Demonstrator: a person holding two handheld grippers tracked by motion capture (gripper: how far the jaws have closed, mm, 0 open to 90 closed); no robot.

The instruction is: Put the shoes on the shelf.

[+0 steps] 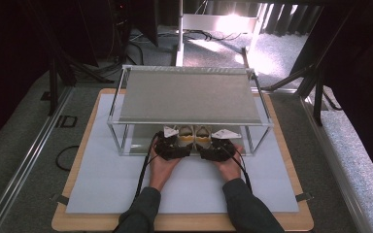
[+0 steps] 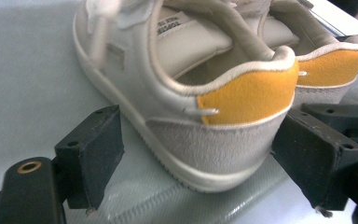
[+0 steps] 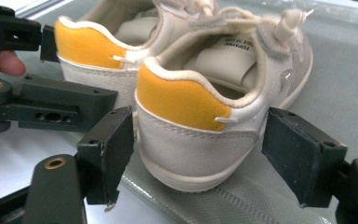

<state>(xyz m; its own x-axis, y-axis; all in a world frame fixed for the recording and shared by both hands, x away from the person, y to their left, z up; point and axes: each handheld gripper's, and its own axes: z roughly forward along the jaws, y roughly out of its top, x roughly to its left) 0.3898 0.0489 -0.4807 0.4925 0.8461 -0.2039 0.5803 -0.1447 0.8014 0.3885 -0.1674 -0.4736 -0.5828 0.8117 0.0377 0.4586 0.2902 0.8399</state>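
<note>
Two white shoes with yellow heels sat side by side on rack's lower shelf. Left gripper jaws open, straddling left shoe heel; right gripper jaws open around right shoe heel, not pressing.

Grey carpet surrounds a wooden table topped with a white mat. Dark curtains enclose the sides. Bright light glares on the floor at the back.

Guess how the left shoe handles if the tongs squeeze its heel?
The left shoe looks small, so probably light. Its padded collar and suede-like heel should give somewhat, yet grip well. The flat sole on the lower shelf suggests it slides rather than tips.
</note>
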